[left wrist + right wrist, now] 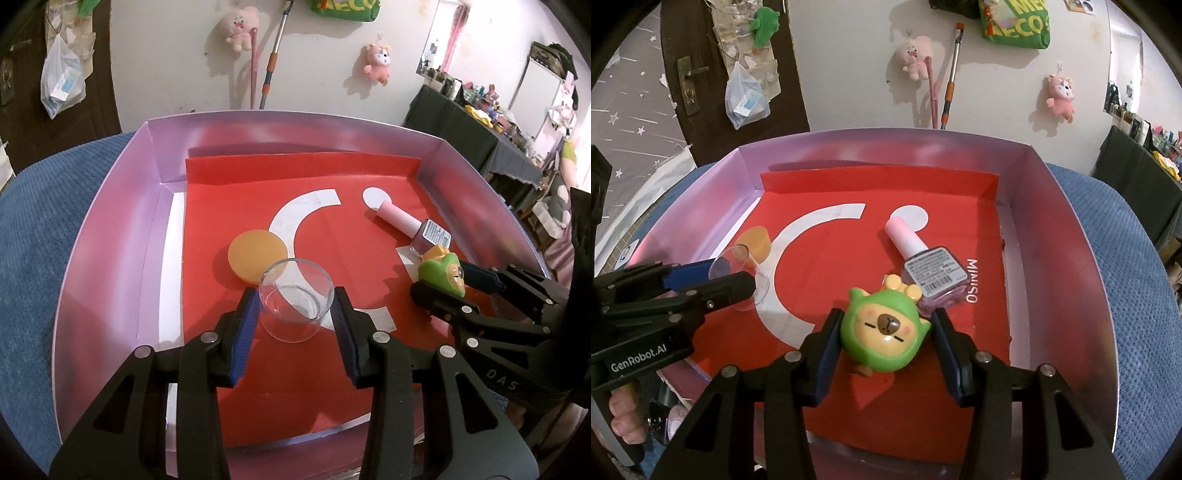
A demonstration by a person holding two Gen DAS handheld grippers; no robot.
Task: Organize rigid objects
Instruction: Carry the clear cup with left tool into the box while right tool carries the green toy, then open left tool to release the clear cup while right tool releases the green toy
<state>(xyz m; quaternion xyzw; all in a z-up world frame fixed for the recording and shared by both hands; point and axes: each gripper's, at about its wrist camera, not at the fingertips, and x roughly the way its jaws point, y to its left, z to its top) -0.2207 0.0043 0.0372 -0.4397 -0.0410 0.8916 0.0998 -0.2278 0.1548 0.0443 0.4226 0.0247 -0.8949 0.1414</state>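
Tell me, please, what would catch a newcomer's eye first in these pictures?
Probably the bright red sheet lining the box. Above it, the right hand-held gripper clasps a green capybara toy beside a pink nail polish bottle lying on the sheet. To the left, the left hand-held gripper grips a clear glass cup, near an orange disc.

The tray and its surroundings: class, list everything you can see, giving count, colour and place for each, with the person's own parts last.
Tray: one, pink walls, red liner, on a blue cloth.
Blue cloth: one, under the tray.
Glass cup: one, clear, between the left gripper's pads.
Round lid: one, orange, behind the cup.
Nail polish bottle: one, pink cap, lying at the tray's right.
Toy figure: one, green and yellow, between the right gripper's pads.
Plush toys: two, pink, on the wall.
Left gripper: black, blue pads, shut on the cup.
Right gripper: black, blue pads, shut on the toy.
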